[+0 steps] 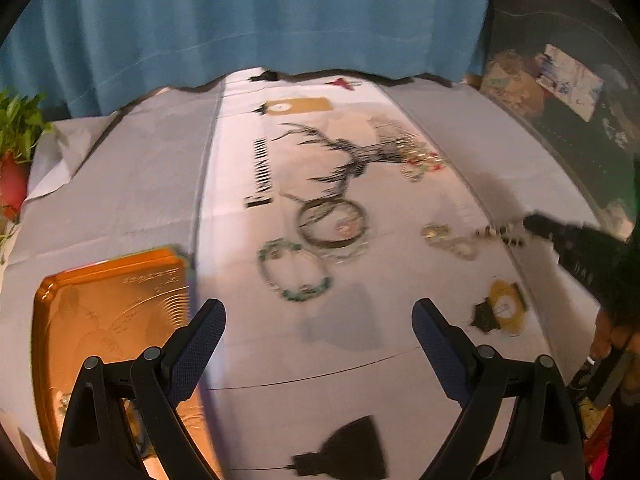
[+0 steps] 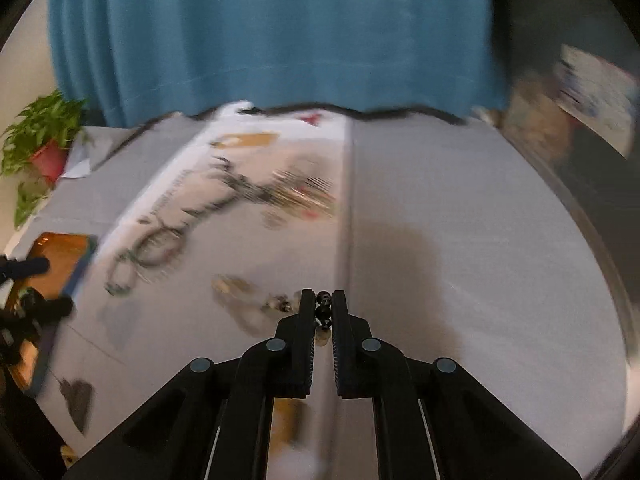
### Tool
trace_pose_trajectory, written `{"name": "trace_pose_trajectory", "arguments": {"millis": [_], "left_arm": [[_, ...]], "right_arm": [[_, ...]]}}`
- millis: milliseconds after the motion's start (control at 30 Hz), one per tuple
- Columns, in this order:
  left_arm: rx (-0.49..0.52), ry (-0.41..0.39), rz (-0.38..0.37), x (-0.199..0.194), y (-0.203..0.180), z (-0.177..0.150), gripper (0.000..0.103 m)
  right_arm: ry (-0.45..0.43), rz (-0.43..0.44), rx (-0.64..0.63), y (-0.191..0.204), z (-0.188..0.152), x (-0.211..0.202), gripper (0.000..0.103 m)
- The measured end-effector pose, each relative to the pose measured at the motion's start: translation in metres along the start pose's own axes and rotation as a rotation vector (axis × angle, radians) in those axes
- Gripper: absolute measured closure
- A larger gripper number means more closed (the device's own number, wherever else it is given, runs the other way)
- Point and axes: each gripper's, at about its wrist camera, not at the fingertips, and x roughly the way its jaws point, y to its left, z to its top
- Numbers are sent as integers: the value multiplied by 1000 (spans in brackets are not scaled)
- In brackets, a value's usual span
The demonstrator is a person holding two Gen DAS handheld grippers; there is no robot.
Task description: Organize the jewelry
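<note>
Blue curtain (image 1: pixel 256 12) hangs behind a table under a printed cloth (image 1: pixel 120 184). Orange tray (image 1: pixel 112 320) at the near left edge. Left gripper (image 1: pixel 319 316) hovers low over the cloth, jaws spread wide, holding nothing. Right gripper (image 2: pixel 323 300) reaches in low from the right, jaws pinched on a dark beaded strand (image 2: pixel 323 307). Green bead bracelet (image 1: pixel 294 270) and large bangle (image 1: pixel 332 224) lie touching mid-cloth; views blurred.
</note>
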Motion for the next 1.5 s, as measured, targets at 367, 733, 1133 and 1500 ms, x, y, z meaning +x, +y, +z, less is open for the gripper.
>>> {"name": "trace_pose_trajectory", "arguments": {"millis": [367,733,1133,1500], "left_arm": [[78,73,-138,48,-73,34,10],[-76,204,-114,111,-98,55,23],[45,119,-224,62,-99,49,103],[41,155,-282,28,-81,42,92]], "right_arm": [[46,-61,97,-62,-47,2,94],[9,-62,82,-62,-46,6,91],[-14,-85,44,-59,-39,-18,95],[-51,-92,76,-57,-31,-65,95]]}}
